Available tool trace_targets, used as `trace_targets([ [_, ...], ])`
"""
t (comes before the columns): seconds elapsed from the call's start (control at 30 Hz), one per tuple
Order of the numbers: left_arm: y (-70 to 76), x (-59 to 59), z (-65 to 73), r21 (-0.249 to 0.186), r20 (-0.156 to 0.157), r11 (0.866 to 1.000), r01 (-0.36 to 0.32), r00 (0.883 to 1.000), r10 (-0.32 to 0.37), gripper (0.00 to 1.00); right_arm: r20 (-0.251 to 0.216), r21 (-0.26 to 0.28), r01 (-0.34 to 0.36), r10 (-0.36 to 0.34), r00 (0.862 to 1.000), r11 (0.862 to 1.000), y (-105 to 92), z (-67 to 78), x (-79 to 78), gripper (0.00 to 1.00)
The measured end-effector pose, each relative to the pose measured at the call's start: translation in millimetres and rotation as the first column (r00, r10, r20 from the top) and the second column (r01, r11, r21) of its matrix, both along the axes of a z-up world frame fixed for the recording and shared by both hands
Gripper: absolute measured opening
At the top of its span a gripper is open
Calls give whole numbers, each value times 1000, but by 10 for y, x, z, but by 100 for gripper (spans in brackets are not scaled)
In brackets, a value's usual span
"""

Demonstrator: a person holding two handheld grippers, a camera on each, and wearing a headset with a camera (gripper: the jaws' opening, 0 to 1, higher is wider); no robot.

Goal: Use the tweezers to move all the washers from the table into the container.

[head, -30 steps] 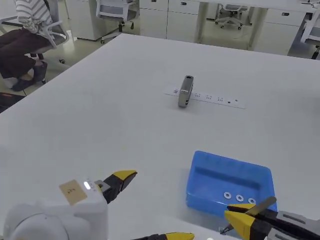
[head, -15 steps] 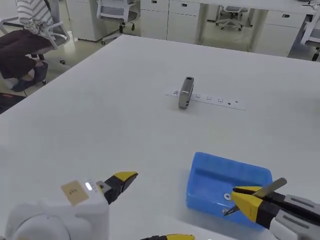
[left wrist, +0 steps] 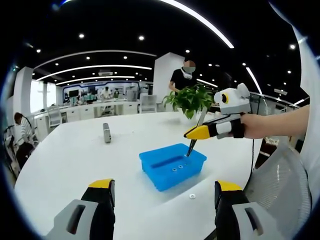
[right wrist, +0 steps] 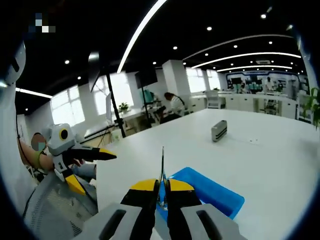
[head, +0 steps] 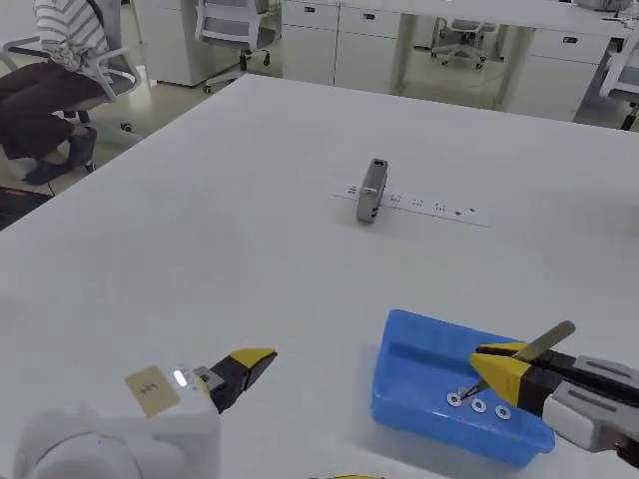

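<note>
Three washers (head: 478, 405) are seen in a row on the floor of the blue container (head: 439, 429), at its 6 o'clock side in the head view. One loose washer (left wrist: 192, 196) lies on the table (head: 200, 230), near the container at approx. 5 o'clock in the left gripper view. The tweezers (head: 551, 338) are clamped btw. the closed jaws of the right gripper (head: 487, 364), tips down at the washer row. Whether a washer is pinched in the tips cannot be told. The left gripper (left wrist: 165, 184) is held at approx. 9 o'clock of the container, jaws wide apart, nothing in them. A power strip (head: 414, 200) lies well apart at 11 o'clock.

The drop-off step is judged to be in hand. Next, the tips must be lifted clear of the container wall and brought to the loose washer. It is a thin, flat part, so a precise pinch at its edge is called for.
</note>
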State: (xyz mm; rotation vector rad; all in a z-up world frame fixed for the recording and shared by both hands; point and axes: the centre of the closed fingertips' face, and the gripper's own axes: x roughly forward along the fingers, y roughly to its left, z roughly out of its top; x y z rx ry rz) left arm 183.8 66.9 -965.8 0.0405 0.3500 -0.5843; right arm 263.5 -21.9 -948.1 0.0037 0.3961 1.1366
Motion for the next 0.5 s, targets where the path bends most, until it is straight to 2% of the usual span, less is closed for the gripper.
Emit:
trace_targets([
  [0.2,0,-1,2,-1,-1,1000,1,1000,-1,83,-10,-73,-8,7,1000,997,11,-114,133,3],
  [0.5,16,9,9,-4,4,1000,-7,1000,7,83,-40,-103,-33,29,999,994,71,-255,290,3],
])
